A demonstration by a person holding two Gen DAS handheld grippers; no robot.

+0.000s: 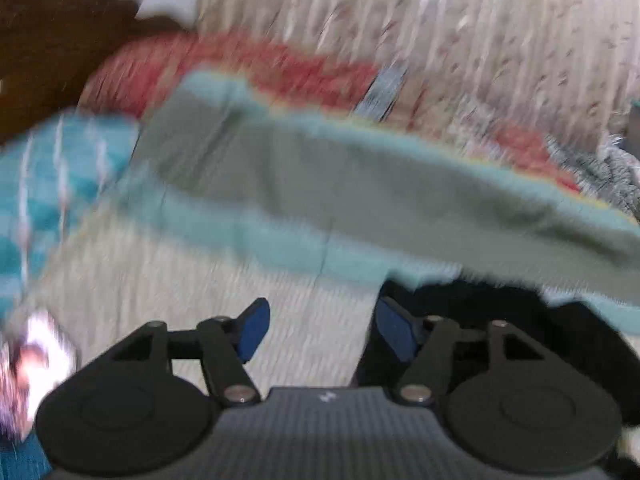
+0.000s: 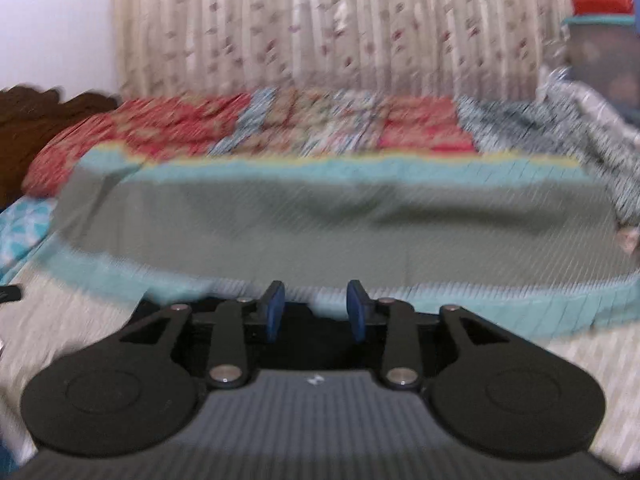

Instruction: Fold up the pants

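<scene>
Both views are blurred. A black cloth, likely the pants (image 1: 500, 312), lies on the bed just right of my left gripper (image 1: 324, 332). That gripper's blue pads (image 1: 254, 332) stand well apart over the pale striped bedspread with nothing between them. In the right wrist view, my right gripper (image 2: 316, 312) has its blue pads (image 2: 276, 312) a moderate gap apart. Dark cloth (image 2: 312, 326) shows low behind the gap, and neither pad presses on it. How the pants are laid out is hidden.
A bedspread with a grey-green band (image 2: 320, 228) and teal borders covers the bed. A red patterned pillow (image 2: 132, 132) and a brown headboard (image 2: 32, 116) are at the left, a curtain (image 2: 320, 20) behind, and a teal pillow (image 1: 52, 172) at the left.
</scene>
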